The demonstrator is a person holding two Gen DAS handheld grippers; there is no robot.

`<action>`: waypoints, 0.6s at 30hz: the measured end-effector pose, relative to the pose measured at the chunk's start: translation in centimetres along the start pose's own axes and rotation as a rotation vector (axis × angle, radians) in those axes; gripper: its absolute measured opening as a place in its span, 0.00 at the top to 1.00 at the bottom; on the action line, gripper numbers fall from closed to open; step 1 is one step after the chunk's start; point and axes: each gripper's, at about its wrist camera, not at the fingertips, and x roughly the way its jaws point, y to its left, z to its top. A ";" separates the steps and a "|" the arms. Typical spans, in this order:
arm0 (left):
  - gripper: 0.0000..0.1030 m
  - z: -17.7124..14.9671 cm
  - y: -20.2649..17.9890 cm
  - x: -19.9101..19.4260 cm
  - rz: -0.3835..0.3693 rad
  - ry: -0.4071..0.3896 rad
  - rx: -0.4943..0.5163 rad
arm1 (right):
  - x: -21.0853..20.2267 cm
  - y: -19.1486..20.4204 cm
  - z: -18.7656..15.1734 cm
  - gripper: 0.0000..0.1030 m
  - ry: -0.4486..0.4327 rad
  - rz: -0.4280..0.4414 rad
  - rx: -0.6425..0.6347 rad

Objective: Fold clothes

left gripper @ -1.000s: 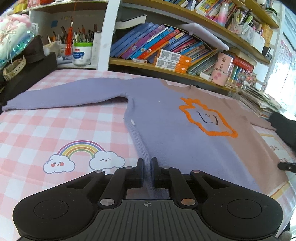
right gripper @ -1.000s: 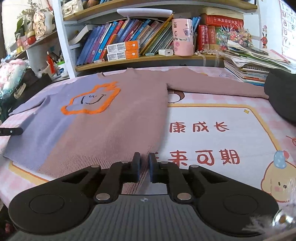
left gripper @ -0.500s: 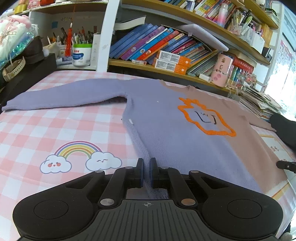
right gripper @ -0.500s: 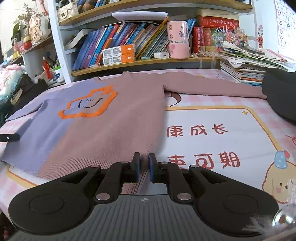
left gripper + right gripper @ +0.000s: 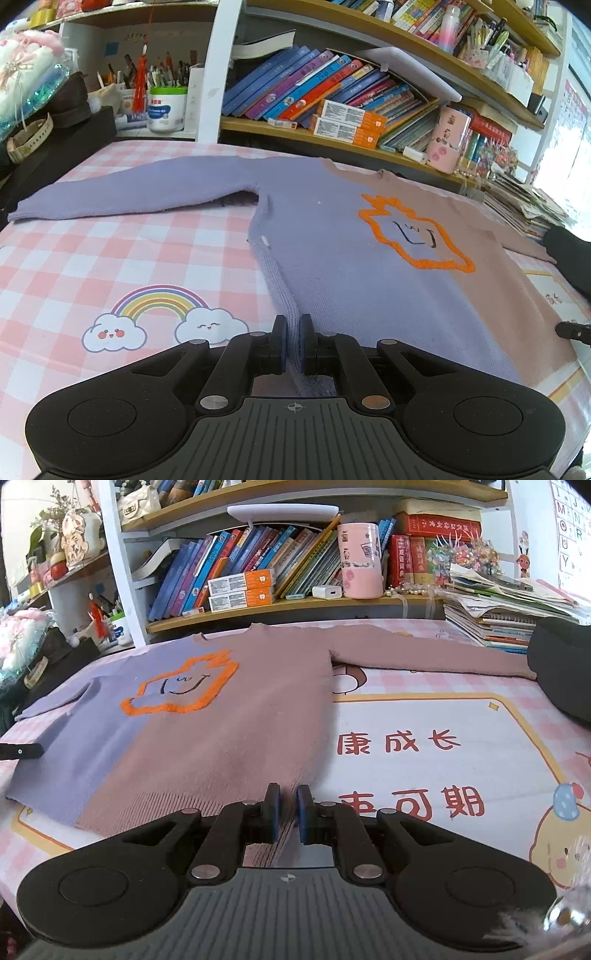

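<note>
A sweater (image 5: 332,251), half lilac and half dusty pink with an orange outlined face, lies flat and face up on the table, sleeves spread out. My left gripper (image 5: 292,334) is shut on the lilac bottom corner of the hem. My right gripper (image 5: 287,805) is shut on the pink bottom corner of the sweater (image 5: 229,731). The lilac sleeve (image 5: 122,192) stretches left. The pink sleeve (image 5: 436,657) stretches right.
The table has a pink checked cover (image 5: 92,258) with a rainbow print and a mat with red characters (image 5: 424,746). Bookshelves (image 5: 332,107) stand along the far edge. A stack of papers (image 5: 509,616) and a dark object (image 5: 561,672) lie at the right.
Both grippers have pulled the hem slightly toward me; the sweater lies a little straighter. Both stay shut on the hem corners.
</note>
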 end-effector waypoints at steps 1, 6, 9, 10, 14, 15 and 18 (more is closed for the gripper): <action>0.95 0.0 0.0 0.0 -0.001 0.000 -0.002 | 0.0 0.0 0.0 0.91 -0.001 0.001 0.001; 0.95 -0.1 -0.2 -0.1 0.000 0.002 0.004 | 0.0 0.2 0.0 0.91 -0.002 -0.010 -0.013; 0.95 -0.1 -0.1 -0.1 -0.006 0.001 0.000 | -0.1 0.0 0.0 0.91 -0.002 -0.008 -0.008; 0.95 -0.1 -0.1 -0.1 -0.007 0.000 0.001 | -0.1 0.0 0.0 0.91 -0.002 -0.009 -0.008; 0.95 -0.2 -0.1 -0.1 -0.008 -0.002 0.005 | -0.1 0.1 0.0 0.91 -0.002 -0.014 -0.018; 0.95 -0.2 -0.1 -0.2 -0.009 -0.003 0.005 | -0.1 0.1 0.0 0.91 -0.002 -0.014 -0.017; 0.94 -0.3 -0.1 -0.2 -0.010 -0.007 0.006 | -0.1 0.1 0.0 0.91 -0.003 -0.014 -0.014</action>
